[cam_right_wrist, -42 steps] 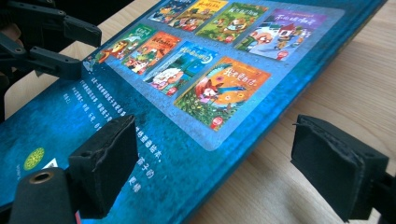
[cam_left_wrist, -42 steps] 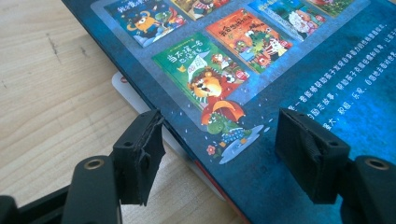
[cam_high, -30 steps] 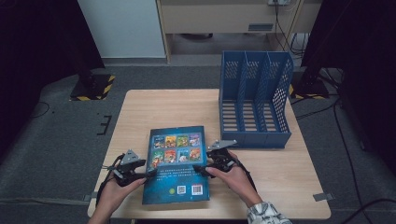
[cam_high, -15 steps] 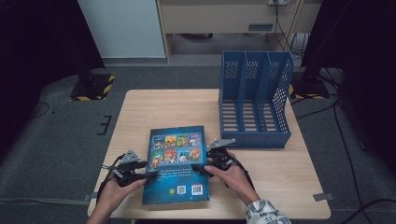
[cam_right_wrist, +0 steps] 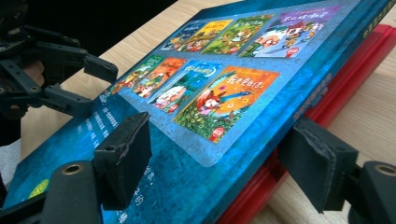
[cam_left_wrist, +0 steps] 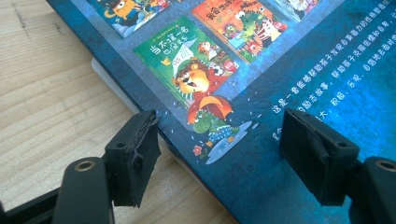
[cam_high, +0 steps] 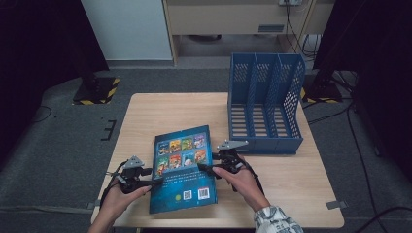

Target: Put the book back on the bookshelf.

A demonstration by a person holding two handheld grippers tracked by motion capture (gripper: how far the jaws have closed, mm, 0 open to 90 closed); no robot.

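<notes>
While the blue book (cam_high: 183, 170) lay flat on the table (cam_high: 291, 179), the left gripper (cam_high: 154, 182) and right gripper (cam_high: 204, 167) straddled its side edges, jaws partly open, left widening, right narrowing, neither pinching it.

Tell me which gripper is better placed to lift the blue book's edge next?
Probably the right gripper: its jaws, just closing, straddle the blue book's edge above the red book. The left gripper's jaws stand over the cover, one beside the edge.

The left gripper (cam_left_wrist: 219, 154) straddles the blue book's (cam_left_wrist: 289, 79) edge. One of its fingers (cam_left_wrist: 133, 156) hangs over the wooden surface (cam_left_wrist: 42, 93), the other over the cover. The fingers have just been opening.
</notes>
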